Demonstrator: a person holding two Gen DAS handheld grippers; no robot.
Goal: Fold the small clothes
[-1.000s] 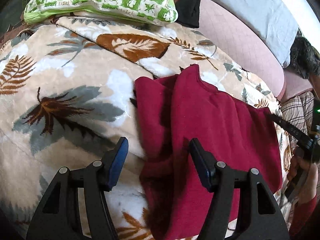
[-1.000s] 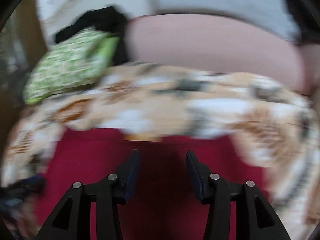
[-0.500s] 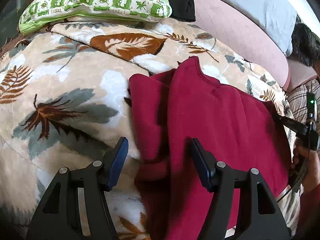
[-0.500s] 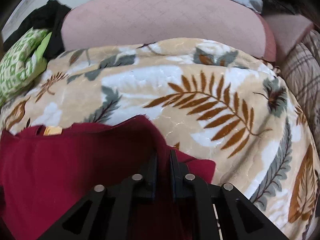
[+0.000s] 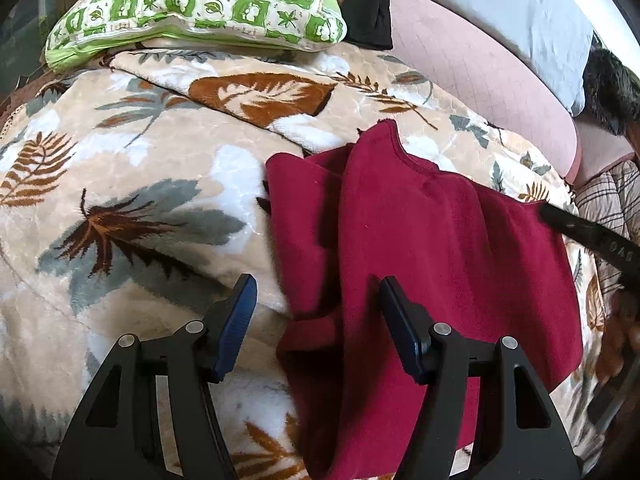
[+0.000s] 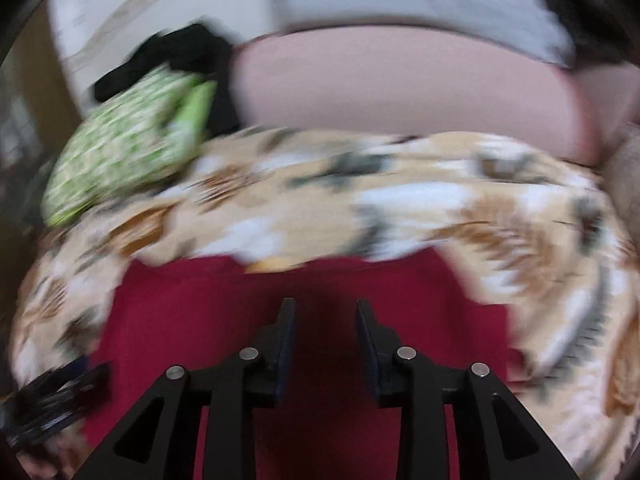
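Both my tongs hover over the red garment (image 5: pixel 420 240) on the leaf-print blanket (image 5: pixel 140 184): left tongs (image 5: pixel 316 320) wide and empty, right tongs (image 6: pixel 325 320) narrow, opening, gripping nothing.

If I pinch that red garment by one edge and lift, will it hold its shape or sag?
Likely sag: the red garment already lies in soft folds, one side doubled over. It looks like thick fleece, so probably light but bulky. On the plush blanket it may drag rather than slide when pushed.
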